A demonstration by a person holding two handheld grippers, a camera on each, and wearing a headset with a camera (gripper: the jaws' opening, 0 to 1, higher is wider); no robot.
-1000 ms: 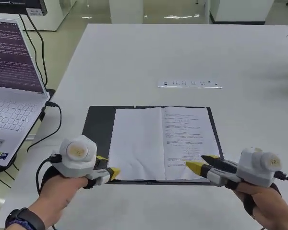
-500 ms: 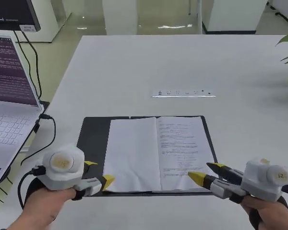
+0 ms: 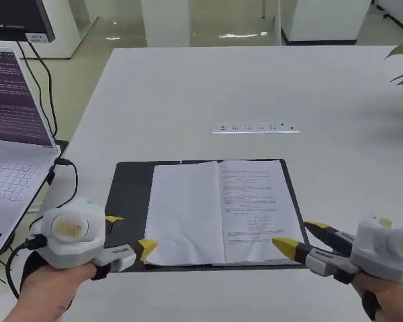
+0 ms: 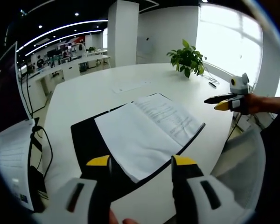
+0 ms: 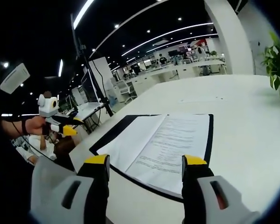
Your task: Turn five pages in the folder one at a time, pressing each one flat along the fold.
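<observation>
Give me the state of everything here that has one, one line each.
folder, open, lying flat on the table.
left page, blank side up.
right page, printed side up, not yet lifted.
left gripper, open, empty, at the folder's near left corner.
right gripper, open, empty, at the folder's near right corner.
laptop, open, screen lit.
</observation>
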